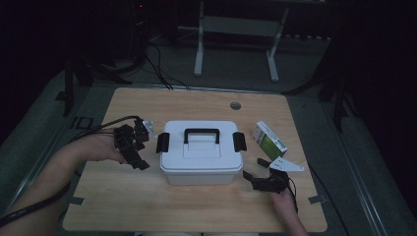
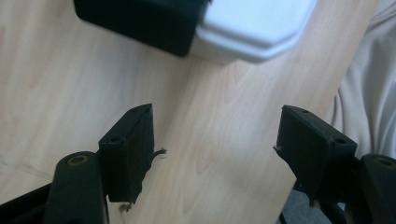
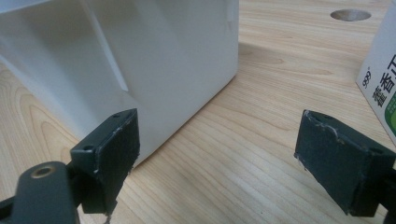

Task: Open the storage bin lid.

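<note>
Dim room, pale wooden worktop [image 1: 147, 206]; our left gripper [image 1: 132, 147] at 9 and right gripper [image 1: 263, 182] at 4 o'clock flank the white plastic lidded box [image 1: 201, 164], jaws wide, empty; we risk the right nudging the green-white carton [image 1: 269, 140].

In the right gripper view the green-and-white carton [image 3: 380, 84] is cut off at the right edge, its print partly legible; the white box [image 3: 140, 60] runs past the top.

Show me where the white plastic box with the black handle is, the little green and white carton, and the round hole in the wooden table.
white plastic box with black handle [image 1: 201, 152], high view, on its lid.
green and white carton [image 1: 269, 140], high view, on its top face.
round hole in the wooden table [image 1: 235, 105], high view, at its centre.
</note>
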Action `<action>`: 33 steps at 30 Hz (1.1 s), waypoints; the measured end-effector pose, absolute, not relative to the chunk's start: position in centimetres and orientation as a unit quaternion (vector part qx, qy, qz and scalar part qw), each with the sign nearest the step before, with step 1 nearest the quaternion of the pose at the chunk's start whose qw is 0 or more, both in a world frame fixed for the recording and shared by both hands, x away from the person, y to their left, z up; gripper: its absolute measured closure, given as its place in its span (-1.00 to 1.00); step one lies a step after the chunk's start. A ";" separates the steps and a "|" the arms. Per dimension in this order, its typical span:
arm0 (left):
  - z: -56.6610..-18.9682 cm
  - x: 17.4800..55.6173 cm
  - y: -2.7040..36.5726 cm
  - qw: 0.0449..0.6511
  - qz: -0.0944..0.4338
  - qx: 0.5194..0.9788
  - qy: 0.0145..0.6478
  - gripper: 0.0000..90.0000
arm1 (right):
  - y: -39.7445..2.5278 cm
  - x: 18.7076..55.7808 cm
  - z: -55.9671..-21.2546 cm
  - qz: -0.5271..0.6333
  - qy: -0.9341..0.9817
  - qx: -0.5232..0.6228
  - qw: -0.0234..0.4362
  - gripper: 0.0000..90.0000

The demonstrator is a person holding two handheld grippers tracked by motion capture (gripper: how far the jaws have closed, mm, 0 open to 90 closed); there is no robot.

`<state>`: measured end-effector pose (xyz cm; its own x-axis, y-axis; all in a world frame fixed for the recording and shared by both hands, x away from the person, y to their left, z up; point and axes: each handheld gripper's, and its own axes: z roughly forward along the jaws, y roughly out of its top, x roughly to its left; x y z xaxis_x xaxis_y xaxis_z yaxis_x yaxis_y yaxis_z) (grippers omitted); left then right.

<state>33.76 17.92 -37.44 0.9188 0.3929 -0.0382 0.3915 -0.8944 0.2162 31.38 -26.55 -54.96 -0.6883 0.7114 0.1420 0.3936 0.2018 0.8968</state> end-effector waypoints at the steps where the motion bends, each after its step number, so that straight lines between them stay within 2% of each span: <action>1: -37.3 33.9 17.7 0.108 0.006 0.974 0.197 -0.38 | -26.6 31.4 -55.0 0.517 0.760 0.363 0.154 -0.70; 33: -34.3 38.7 11.1 0.109 0.021 0.982 0.152 -0.37 | -26.7 31.4 -55.0 0.522 0.759 0.360 0.149 -0.70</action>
<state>38.67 11.11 -34.29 0.9531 0.3027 0.0078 0.2936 -0.9302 0.2203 31.40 -26.69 -55.00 -0.6969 0.7015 0.1488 0.3903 0.1969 0.8994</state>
